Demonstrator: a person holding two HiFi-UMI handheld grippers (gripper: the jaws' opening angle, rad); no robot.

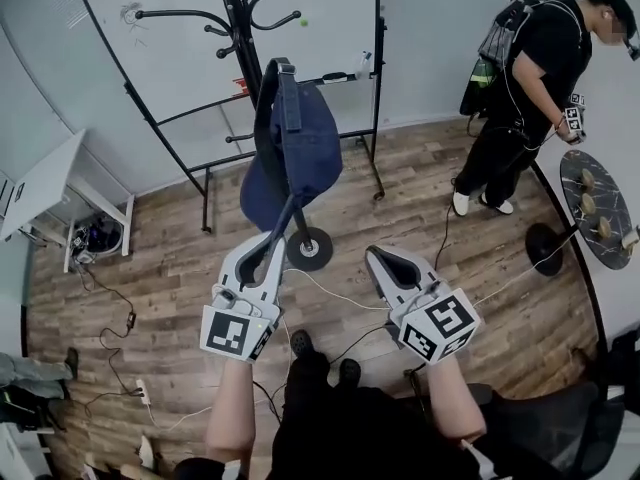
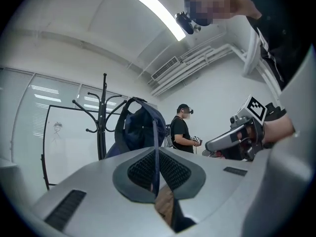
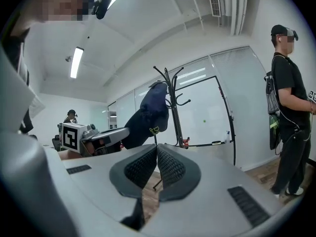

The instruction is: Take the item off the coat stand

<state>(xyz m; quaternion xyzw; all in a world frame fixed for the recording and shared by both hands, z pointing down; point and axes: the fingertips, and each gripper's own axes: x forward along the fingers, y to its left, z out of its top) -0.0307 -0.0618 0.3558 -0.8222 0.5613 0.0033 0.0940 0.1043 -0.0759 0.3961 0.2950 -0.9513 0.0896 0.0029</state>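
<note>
Left hand-held gripper [image 1: 272, 246] pinches the bag strap [image 1: 286, 216], right hand-held gripper [image 1: 386, 260] pressed together, empty — next, probably lift it off the coat stand [image 1: 243, 28].

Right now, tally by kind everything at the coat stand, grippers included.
Coat stand: 1
Bag: 1
Grippers: 2, left gripper and right gripper
Total: 4

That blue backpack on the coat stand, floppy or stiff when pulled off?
Probably floppy: the backpack sags in folds, its strap pinched thin in the left hand-held gripper. It looks slack, so likely light. The coat stand might tip if it snags.
</note>
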